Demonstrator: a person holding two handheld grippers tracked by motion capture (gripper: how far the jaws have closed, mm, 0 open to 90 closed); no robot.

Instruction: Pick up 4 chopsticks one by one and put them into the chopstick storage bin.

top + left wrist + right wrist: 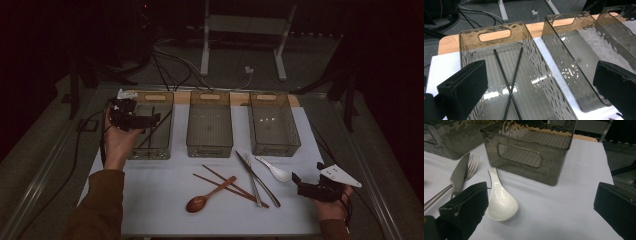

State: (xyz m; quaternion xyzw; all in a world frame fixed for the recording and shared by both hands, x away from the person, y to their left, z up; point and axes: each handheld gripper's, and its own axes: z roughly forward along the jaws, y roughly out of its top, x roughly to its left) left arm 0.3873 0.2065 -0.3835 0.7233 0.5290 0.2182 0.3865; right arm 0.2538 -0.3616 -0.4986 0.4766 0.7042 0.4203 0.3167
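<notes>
left gripper view: chopsticks in bin

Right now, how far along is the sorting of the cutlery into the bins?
Done: a pair of black chopsticks lies crossed in the left bin. In hand: nothing; the left hand-held gripper hangs open over that bin, and the right hand-held gripper is open near the white ceramic spoon. Left on the table: that spoon, knife, fork, wooden spoon and brown chopsticks.
</notes>
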